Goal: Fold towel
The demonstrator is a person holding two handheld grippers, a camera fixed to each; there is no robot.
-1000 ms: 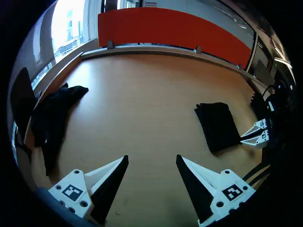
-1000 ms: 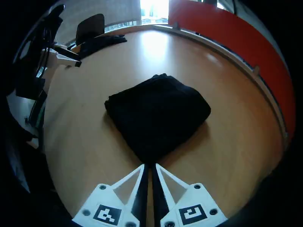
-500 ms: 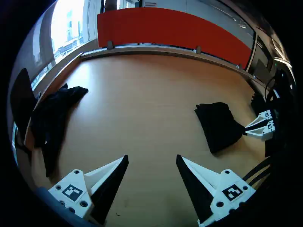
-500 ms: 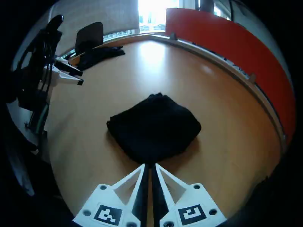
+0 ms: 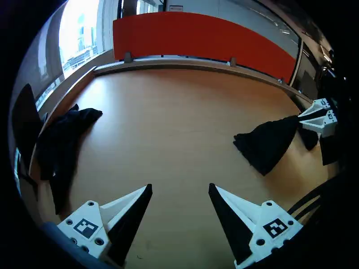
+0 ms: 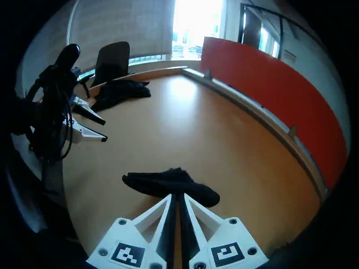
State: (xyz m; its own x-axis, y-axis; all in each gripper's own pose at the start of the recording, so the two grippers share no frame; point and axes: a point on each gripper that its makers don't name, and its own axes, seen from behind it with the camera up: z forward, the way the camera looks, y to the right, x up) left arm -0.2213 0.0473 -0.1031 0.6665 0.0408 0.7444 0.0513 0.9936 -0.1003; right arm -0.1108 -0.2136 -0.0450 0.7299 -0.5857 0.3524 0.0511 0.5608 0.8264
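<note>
At right hand-held gripper (image 6: 178,197) — black towel (image 6: 168,183) pinched, trailing onto table (image 6: 202,121)

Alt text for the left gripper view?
At far right, the right claw pinches one corner of a black towel, held up off the wooden table. The left claw sits open in front; a dark cloth heap lies at left.

White left gripper (image 5: 179,185), black pads (image 5: 132,217), square markers (image 5: 275,227), screws (image 5: 91,203), black cables (image 5: 307,204)

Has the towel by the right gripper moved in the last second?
Yes. The right gripper lifted one corner of the towel off the table, toward the red divider.
</note>
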